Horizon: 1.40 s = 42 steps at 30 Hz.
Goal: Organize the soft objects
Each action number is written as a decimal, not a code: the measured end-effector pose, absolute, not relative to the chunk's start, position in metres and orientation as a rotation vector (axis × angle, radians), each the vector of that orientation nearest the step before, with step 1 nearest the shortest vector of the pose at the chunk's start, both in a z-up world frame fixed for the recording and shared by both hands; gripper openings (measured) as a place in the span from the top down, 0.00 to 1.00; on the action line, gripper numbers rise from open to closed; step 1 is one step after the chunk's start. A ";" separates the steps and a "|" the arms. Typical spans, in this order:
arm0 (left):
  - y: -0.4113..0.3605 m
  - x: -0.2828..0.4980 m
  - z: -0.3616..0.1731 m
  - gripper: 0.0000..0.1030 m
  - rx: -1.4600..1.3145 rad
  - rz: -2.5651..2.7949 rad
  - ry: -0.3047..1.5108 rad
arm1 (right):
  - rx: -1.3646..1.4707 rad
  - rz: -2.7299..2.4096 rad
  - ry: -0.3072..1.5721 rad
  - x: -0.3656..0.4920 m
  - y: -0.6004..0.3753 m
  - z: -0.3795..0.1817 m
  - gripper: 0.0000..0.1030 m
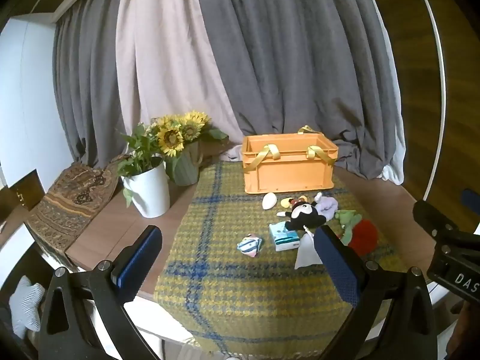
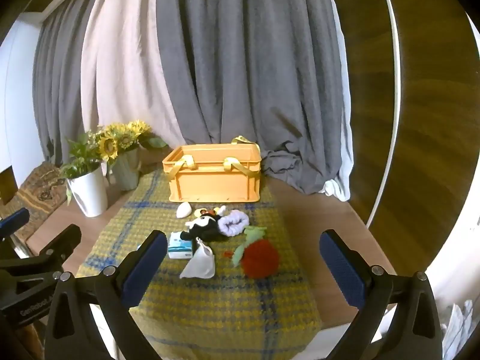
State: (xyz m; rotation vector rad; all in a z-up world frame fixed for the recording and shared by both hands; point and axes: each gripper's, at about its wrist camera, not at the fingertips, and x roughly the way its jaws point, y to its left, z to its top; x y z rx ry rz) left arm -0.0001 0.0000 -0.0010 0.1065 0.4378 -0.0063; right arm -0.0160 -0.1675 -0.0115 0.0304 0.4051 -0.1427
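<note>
Grey and pale curtains hung behind a wooden table covered down its middle by a yellow and blue plaid blanket. On the blanket, in front of an orange crate with yellow strap handles that stood at the blanket's far edge, lay a loose cluster of soft things. A black and white plush toy sat at the middle of the cluster, its long axis running roughly left to right across the blanket. Touching it on the right was a lilac scrunchie; just behind it lay a white egg-shaped piece and a small yellow item. Nearer the front lay a tissue pack, a white cloth pouch pointing toward the near-left, a green plush stretched diagonally, and a red pom-pom touching it. A small patterned pouch lay alone to the left of the tissue pack.

Bare blanket lay open toward the near edge, and bare wood on the right side. Two pots stood at the far left corner: a white pot of greenery and a green pot of sunflowers, beside a patterned cushion.

Both the left gripper and right gripper hovered above the near edge, fingers spread wide and holding nothing.
</note>
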 end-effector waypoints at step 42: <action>-0.004 -0.008 -0.003 0.00 0.107 -0.007 0.464 | 0.038 -0.143 0.403 -0.021 -0.173 -0.007 0.00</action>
